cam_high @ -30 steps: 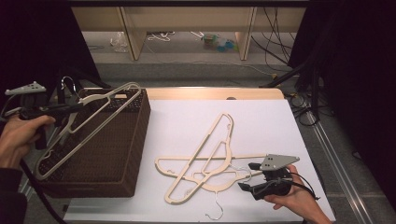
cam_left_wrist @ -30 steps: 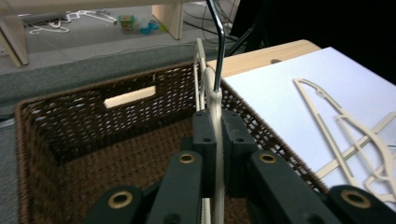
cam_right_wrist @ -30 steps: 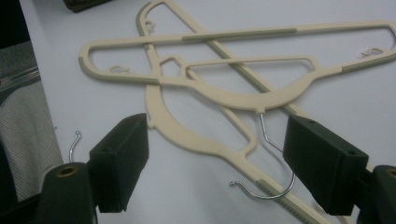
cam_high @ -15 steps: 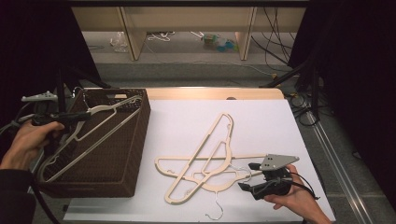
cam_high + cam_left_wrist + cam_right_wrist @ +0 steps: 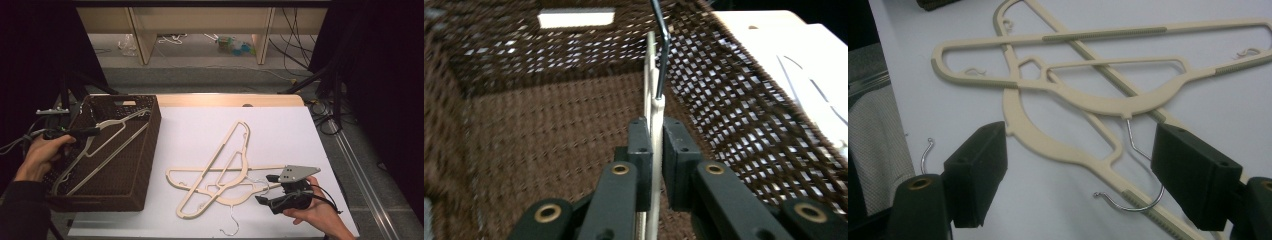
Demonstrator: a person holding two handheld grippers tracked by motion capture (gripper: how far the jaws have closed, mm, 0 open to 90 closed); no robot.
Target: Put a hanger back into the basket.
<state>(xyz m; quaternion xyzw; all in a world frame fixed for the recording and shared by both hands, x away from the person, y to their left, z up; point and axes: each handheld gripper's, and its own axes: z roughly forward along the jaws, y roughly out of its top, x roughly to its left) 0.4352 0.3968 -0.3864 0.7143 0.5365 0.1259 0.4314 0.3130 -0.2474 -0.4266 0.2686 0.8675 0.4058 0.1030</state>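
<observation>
Left gripper (image 5: pixel 653 150): clamped on a cream hanger (image 5: pixel 100 142) inside the brown wicker basket (image 5: pixel 145 165).
Right gripper (image 5: pixel 1078 170): jaws wide, over two crossed hangers (image 5: pixel 1088 90) on the white table (image 5: pixel 290 130).

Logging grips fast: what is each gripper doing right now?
Left gripper: shut on a beige hanger inside the wicker basket.
Right gripper: open, holding nothing.

Grey floor (image 5: pixel 210 75), wooden shelf legs (image 5: pixel 142 42), dark curtains (image 5: pixel 380 75), cables (image 5: pixel 295 45).

Left gripper (image 5: pixel 654 165) jaws clamped, right gripper (image 5: pixel 1078 175) jaws wide
</observation>
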